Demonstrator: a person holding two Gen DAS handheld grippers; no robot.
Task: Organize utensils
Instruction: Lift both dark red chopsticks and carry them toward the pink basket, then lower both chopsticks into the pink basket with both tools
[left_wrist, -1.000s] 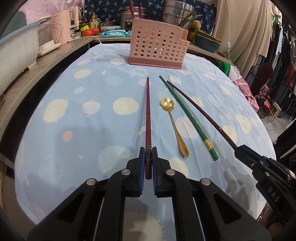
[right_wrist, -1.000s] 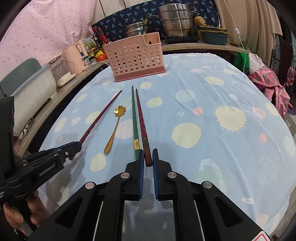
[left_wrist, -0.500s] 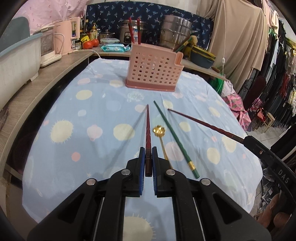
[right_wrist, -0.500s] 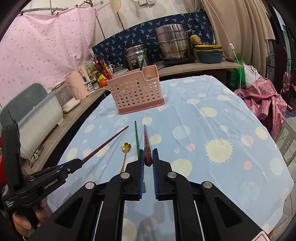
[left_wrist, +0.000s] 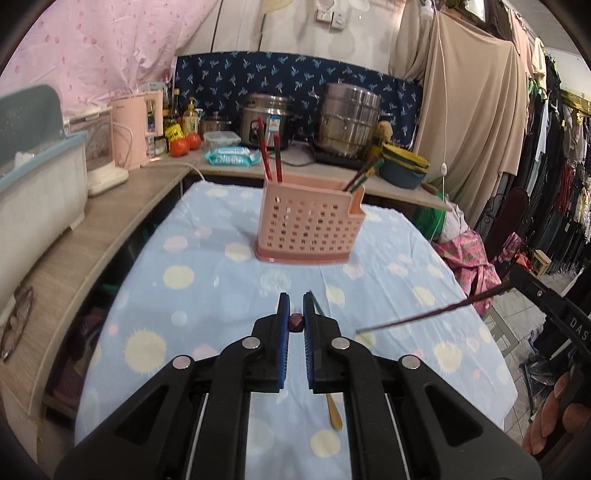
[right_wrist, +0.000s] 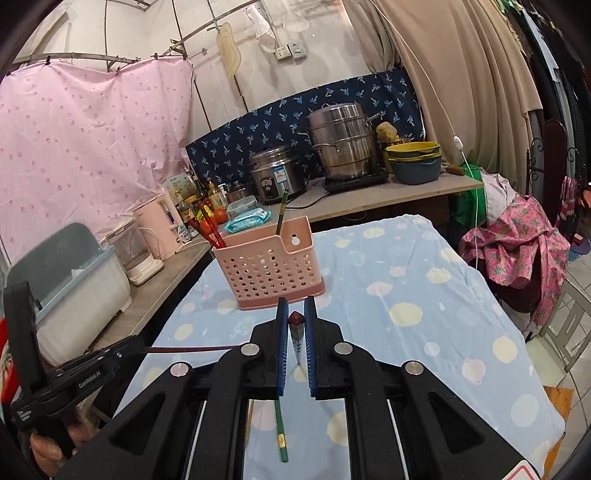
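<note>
A dark red chopstick (left_wrist: 296, 322) is clamped between the blue pads of the left hand-held gripper (left_wrist: 296, 325), above the bench (left_wrist: 207, 295). A second dark red chopstick (right_wrist: 296, 332) is gripped by the right hand-held gripper (right_wrist: 296, 332). In the pink basket (left_wrist: 308, 229), two red chopsticks (left_wrist: 269, 155) are seen at its left end and greenish ones (left_wrist: 364, 171) at its right. A green chopstick (right_wrist: 280, 432) and a gold spoon (left_wrist: 333, 411) are left on the cloth.
</note>
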